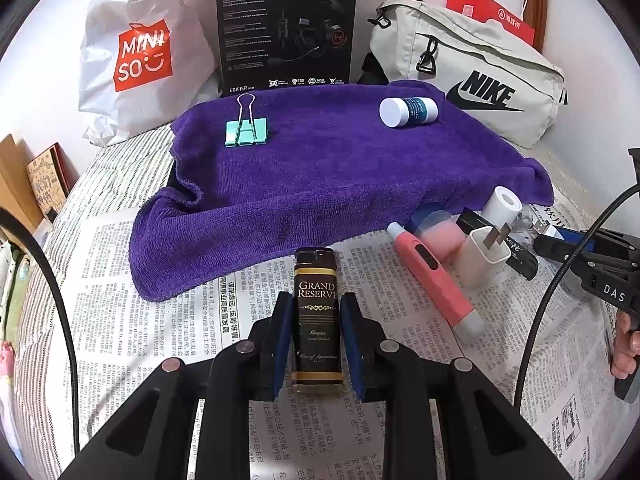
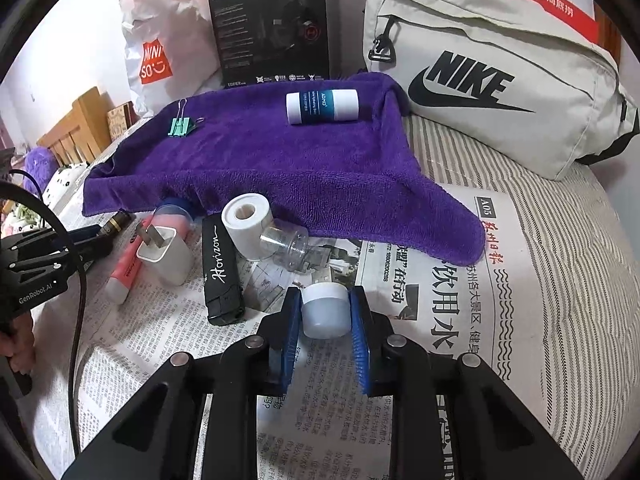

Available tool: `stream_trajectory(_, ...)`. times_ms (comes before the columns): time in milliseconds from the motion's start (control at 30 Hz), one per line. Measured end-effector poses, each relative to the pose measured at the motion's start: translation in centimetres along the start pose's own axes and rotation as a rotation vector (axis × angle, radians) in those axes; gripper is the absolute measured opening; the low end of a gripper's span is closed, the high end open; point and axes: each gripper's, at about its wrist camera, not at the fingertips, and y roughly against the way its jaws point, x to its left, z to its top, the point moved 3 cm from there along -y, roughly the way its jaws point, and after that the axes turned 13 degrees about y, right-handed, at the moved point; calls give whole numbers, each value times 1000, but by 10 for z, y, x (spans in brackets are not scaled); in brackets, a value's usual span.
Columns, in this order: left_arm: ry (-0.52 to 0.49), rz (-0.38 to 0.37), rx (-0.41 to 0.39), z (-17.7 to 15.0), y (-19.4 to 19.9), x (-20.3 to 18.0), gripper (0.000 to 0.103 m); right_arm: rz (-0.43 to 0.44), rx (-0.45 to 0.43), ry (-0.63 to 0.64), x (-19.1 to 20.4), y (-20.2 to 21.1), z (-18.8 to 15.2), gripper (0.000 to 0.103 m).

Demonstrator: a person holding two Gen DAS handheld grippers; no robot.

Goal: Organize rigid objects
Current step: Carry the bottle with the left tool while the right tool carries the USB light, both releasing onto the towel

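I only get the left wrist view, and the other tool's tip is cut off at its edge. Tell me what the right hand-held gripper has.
Observer: The right hand-held gripper is shut on a small white jar, lid pointing away from the camera.
Operator: Report what lies just ahead of that jar.
Observer: A clear plastic cup lies on its side on the newspaper, right against the white tape roll.
Operator: Read me the black lighter's label; the charger blocks it here.
Observer: The black lighter reads "Horizon" in white script.
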Motion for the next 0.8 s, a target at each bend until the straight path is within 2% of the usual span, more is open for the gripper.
stream_trajectory(367,7,-6,-1,1,1,1,22,-11,9,8,2,2,0,24)
stream_trajectory(500,-8,1,4,-2,4,-1,23,23,23,-8,2,9,-3,24)
stream_trajectory(800,-9,-8,27,-4,12,2,23,29,8,-36,-6,25,-9,24)
